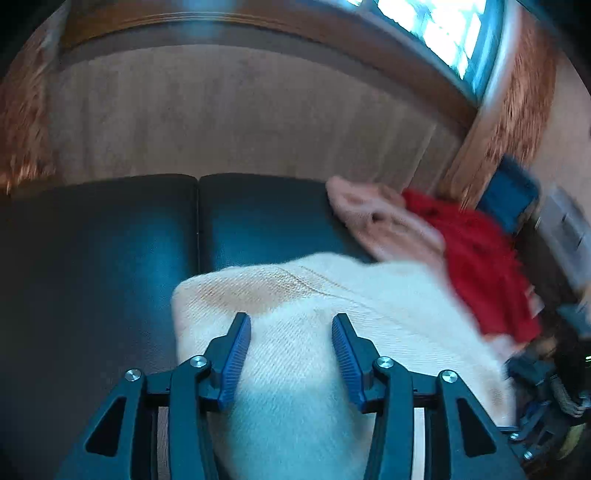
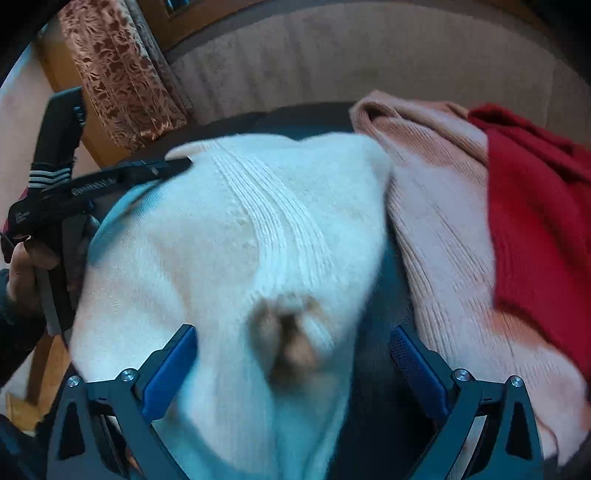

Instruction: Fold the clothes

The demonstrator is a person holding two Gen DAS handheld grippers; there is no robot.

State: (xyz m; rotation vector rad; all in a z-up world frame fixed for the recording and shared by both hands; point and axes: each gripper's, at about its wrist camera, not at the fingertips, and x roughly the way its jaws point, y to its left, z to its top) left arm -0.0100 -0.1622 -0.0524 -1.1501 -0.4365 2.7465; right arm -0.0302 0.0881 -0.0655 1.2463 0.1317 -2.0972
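A white knit sweater (image 1: 314,288) (image 2: 221,229) lies bunched on a dark padded surface (image 1: 110,240). My left gripper (image 1: 291,319) hangs over its near left part. The jaws stand apart, with the knit filling the gap between the blue pads (image 1: 236,354), and I see no pinch. The right wrist view shows that same left gripper (image 2: 110,181) at the sweater's far left edge, in a person's hand (image 2: 22,266). My right gripper (image 2: 292,330) is wide open above a rumpled dip in the white knit. Its left pad (image 2: 173,369) is against the cloth.
A pink ribbed sweater (image 1: 376,218) (image 2: 436,206) and a red knit garment (image 1: 480,258) (image 2: 535,206) are piled to the right of the white one. A beige upholstered back (image 1: 240,118) rises behind the surface. A patterned curtain (image 2: 118,70) hangs at the left, and a window (image 1: 443,33) is above.
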